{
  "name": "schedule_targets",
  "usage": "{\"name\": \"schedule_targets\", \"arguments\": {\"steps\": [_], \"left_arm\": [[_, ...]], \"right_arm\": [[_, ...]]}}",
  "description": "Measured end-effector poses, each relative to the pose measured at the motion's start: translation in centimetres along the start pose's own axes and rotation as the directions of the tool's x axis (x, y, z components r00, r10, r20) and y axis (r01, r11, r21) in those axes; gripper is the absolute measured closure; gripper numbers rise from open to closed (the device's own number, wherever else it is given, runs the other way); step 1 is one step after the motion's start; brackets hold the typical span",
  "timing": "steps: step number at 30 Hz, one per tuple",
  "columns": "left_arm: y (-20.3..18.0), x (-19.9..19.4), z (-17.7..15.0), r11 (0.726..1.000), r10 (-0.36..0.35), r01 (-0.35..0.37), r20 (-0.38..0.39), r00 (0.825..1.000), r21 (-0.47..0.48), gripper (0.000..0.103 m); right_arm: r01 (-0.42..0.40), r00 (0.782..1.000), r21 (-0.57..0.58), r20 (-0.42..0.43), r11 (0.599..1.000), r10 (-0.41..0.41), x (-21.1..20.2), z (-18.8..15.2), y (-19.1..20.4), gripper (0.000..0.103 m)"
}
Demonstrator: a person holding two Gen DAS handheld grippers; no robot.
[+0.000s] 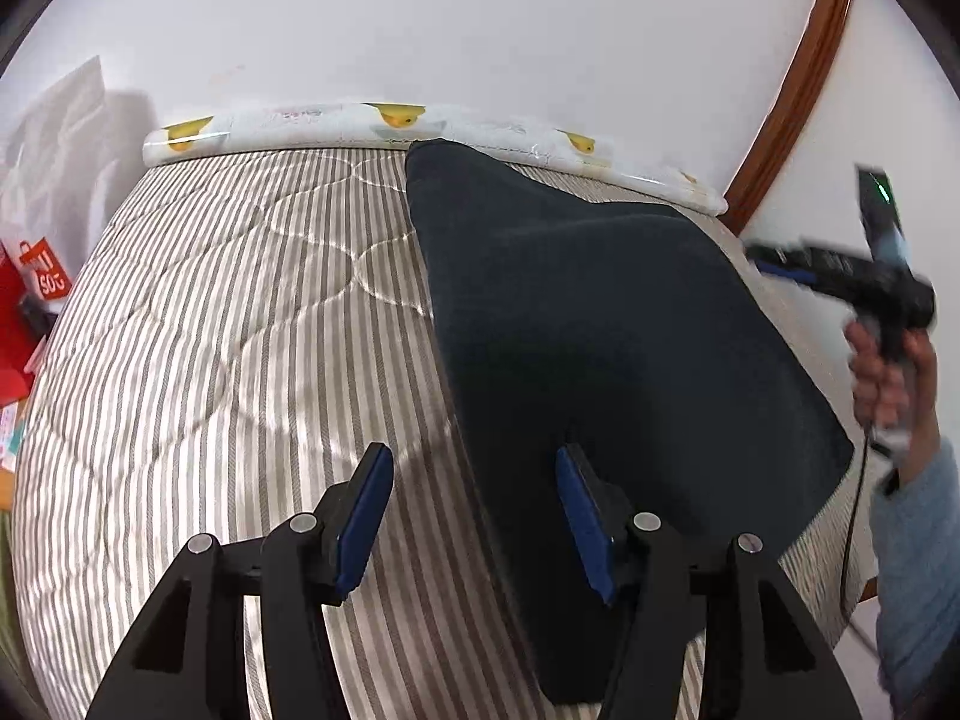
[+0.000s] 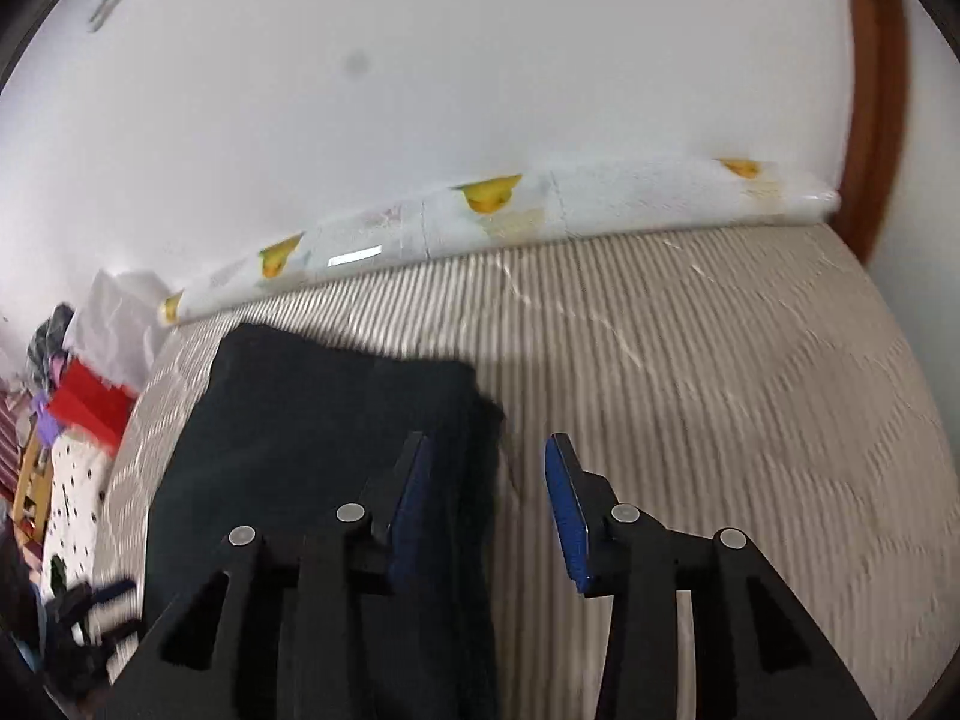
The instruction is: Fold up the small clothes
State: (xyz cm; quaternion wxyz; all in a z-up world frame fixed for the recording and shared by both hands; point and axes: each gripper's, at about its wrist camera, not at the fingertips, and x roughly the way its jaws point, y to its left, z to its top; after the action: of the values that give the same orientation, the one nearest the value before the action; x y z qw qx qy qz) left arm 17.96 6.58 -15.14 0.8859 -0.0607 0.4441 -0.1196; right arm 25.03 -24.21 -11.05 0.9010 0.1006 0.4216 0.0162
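A dark navy garment [image 1: 600,324] lies folded in a long strip on the striped mattress [image 1: 228,312]. My left gripper [image 1: 474,468] is open above its left edge, one finger over the cloth and one over the mattress, holding nothing. In the right wrist view the same garment [image 2: 312,420] lies to the left. My right gripper [image 2: 489,456] is open over its right edge, empty. The right gripper also shows in the left wrist view [image 1: 864,276], held in a hand at the far right.
A rolled white mat with yellow prints [image 1: 420,126] lies along the wall at the head of the mattress. Red bags and clutter [image 1: 30,300] sit to the left of the bed. A brown door frame [image 1: 792,90] stands at the right.
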Motion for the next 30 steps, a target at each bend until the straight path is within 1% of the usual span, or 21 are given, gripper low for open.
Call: {"name": "schedule_targets", "arguments": {"steps": [2,5,6,7,8,9,12,17,21,22,23,24,26,27,28,29,30], "left_arm": [[-0.2,-0.5,-0.8,1.000,-0.002,0.002,0.006,1.000,-0.003,0.049],[-0.6,-0.8,-1.6,1.000,-0.006,0.006,0.005,1.000,-0.002,0.049],[-0.8,-0.9,-1.9,1.000,-0.007,0.007,0.005,1.000,-0.002,0.049],[-0.9,-1.0,-2.2,1.000,-0.009,0.009,0.002,1.000,-0.004,0.049],[-1.0,-1.0,-2.3,1.000,-0.009,0.009,0.000,1.000,-0.006,0.049],[-1.1,-1.1,-2.5,1.000,-0.008,0.008,-0.001,1.000,-0.007,0.049],[-1.2,-1.3,-2.8,1.000,-0.003,0.003,-0.002,1.000,-0.009,0.048],[-1.0,-1.4,-3.1,1.000,-0.010,0.010,-0.011,1.000,-0.030,0.048],[-0.9,-1.2,-3.1,0.999,-0.016,0.015,-0.019,1.000,-0.036,0.048],[-0.9,-1.2,-3.1,0.999,-0.015,0.015,-0.018,1.000,-0.035,0.048],[-0.9,-1.2,-3.0,0.999,-0.015,0.014,-0.018,1.000,-0.034,0.048],[-0.9,-1.1,-3.0,0.999,-0.014,0.014,-0.019,1.000,-0.032,0.048],[-0.9,-1.0,-3.1,0.999,-0.014,0.013,-0.020,1.000,-0.029,0.048],[-0.9,-1.0,-3.1,1.000,-0.013,0.013,-0.020,1.000,-0.028,0.047],[-0.9,-1.0,-3.2,0.999,-0.014,0.014,-0.019,1.000,-0.029,0.047],[-0.9,-1.1,-3.2,0.999,-0.016,0.016,-0.019,1.000,-0.029,0.047],[-0.9,-1.1,-3.2,1.000,-0.014,0.014,-0.018,1.000,-0.028,0.047]], "right_arm": [[-0.001,1.000,-0.022,-0.011,1.000,0.001,-1.5,-2.6,0.0,0.063],[-0.029,0.999,-0.037,-0.027,0.999,0.028,-3.1,-6.6,-0.2,0.064],[-0.036,0.999,-0.039,-0.029,0.999,0.035,-3.3,-7.2,-0.1,0.068],[-0.042,0.999,-0.043,-0.030,0.998,0.041,-3.3,-7.9,0.0,0.075],[-0.048,0.998,-0.040,-0.033,0.998,0.047,-3.3,-8.6,0.0,0.078],[-0.055,0.998,-0.032,-0.035,0.998,0.054,-3.3,-8.8,0.0,0.082],[-0.124,0.992,-0.014,-0.033,0.992,0.123,-3.3,-9.1,0.2,0.081],[-0.130,0.989,0.023,-0.061,0.991,0.131,-1.4,-8.5,0.1,0.081],[-0.161,0.983,0.049,-0.076,0.986,0.165,-0.7,-8.3,-0.1,0.078],[-0.175,0.981,0.051,-0.078,0.983,0.178,-0.7,-8.2,-0.1,0.079],[-0.184,0.979,0.047,-0.078,0.982,0.187,-0.6,-8.1,0.0,0.084],[-0.196,0.977,0.040,-0.077,0.980,0.198,-0.7,-8.1,0.0,0.092],[-0.197,0.978,0.020,-0.061,0.980,0.197,-1.1,-8.1,0.0,0.094],[-0.191,0.981,0.008,-0.039,0.982,0.191,-1.6,-8.1,-0.1,0.097],[-0.180,0.984,-0.001,-0.006,0.984,0.180,-2.4,-8.1,-0.4,0.102],[-0.173,0.985,0.005,0.023,0.985,0.173,-3.0,-8.0,-0.8,0.102],[-0.200,0.979,0.028,0.054,0.979,0.198,-3.8,-7.8,-1.5,0.102]]}}
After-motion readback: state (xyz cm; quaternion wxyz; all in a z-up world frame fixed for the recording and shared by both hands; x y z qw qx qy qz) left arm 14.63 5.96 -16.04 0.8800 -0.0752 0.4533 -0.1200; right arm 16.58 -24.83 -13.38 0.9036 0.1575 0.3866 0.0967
